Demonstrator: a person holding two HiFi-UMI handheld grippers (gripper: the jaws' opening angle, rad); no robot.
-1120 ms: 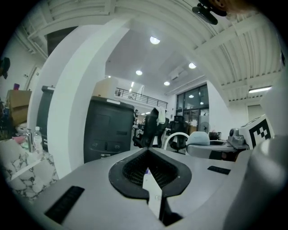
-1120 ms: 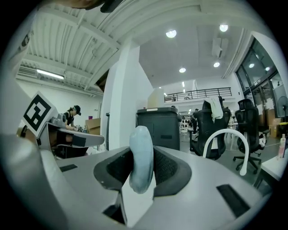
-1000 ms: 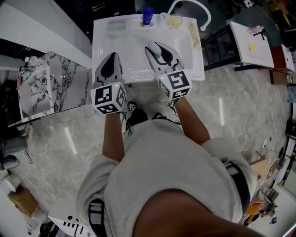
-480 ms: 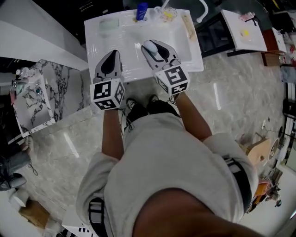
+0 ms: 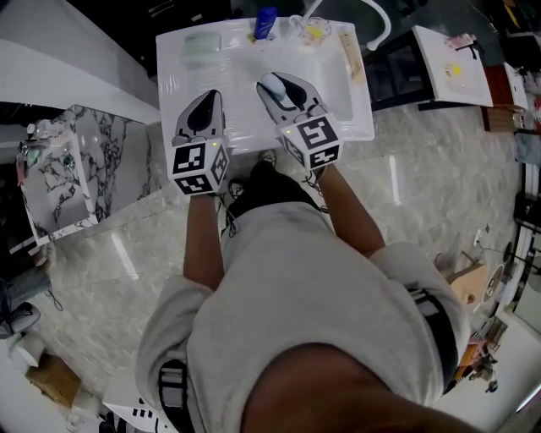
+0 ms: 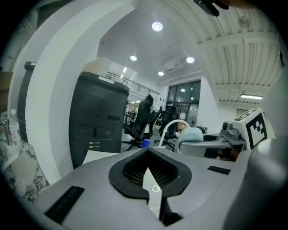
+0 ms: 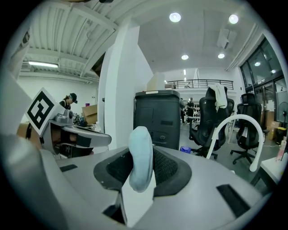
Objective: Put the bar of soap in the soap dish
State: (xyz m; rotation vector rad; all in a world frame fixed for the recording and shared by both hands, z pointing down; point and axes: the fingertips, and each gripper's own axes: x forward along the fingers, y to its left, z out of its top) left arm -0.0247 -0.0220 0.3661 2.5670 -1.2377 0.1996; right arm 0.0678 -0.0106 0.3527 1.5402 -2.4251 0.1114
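Observation:
A pale blue bar of soap (image 7: 140,161) stands on edge between the pads of my right gripper (image 7: 142,148), which is shut on it. In the head view that gripper (image 5: 279,87) hovers over the white sink (image 5: 338,101), right of the middle, with the soap (image 5: 272,82) at its tip. The pale green soap dish (image 5: 201,48) sits on the sink's back left corner. My left gripper (image 5: 208,97) hangs over the sink's front left, short of the dish, with its tips together and nothing in it (image 6: 147,150). The dish is hidden in both gripper views.
Along the sink's back rim are a blue bottle (image 5: 267,23), a clear holder with something yellow (image 5: 315,32) and a curved white faucet (image 5: 380,30). A marble-patterned counter (image 5: 110,161) stands at the left, a white table (image 5: 452,68) at the right. Office chairs (image 7: 211,121) are beyond.
Both grippers have moved forward and down over the sink, side by side. The soap stays in the right gripper, and the left stays shut.

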